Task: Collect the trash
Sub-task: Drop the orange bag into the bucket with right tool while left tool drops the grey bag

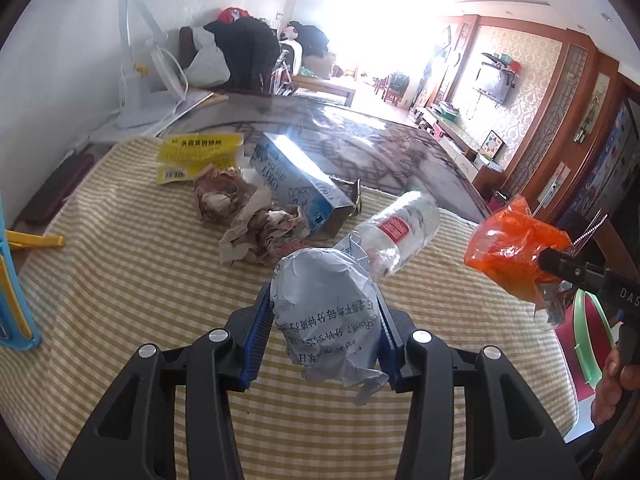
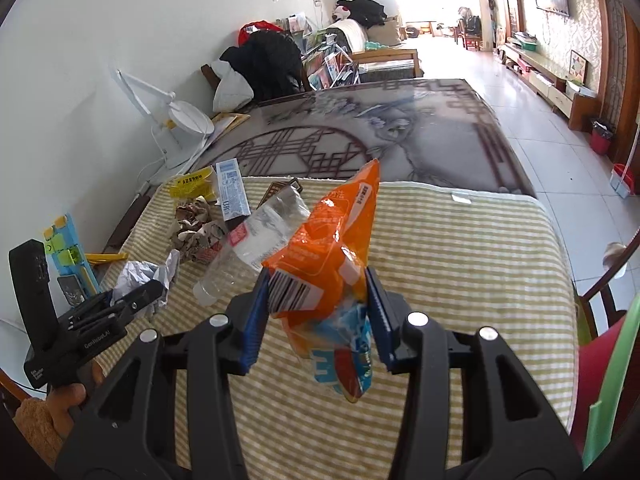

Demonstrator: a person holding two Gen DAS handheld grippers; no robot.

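My left gripper [image 1: 322, 320] is shut on a crumpled grey-white paper ball [image 1: 328, 316] and holds it above the striped cloth [image 1: 140, 300]. My right gripper [image 2: 316, 312] is shut on an orange snack bag [image 2: 332, 256], also seen in the left wrist view [image 1: 516, 248]. On the cloth lie an empty clear plastic bottle [image 1: 400, 232], crumpled brown paper [image 1: 256, 228], a blue-white carton [image 1: 296, 184] and a yellow packet [image 1: 200, 152]. The left gripper with the paper ball also shows in the right wrist view [image 2: 140, 292].
A white desk fan [image 1: 148, 76] stands at the back left by the wall. A blue and yellow object [image 1: 12, 292] lies at the left edge. A glass table top [image 2: 380, 128] stretches beyond the cloth. A red and green chair [image 1: 588, 336] is at the right.
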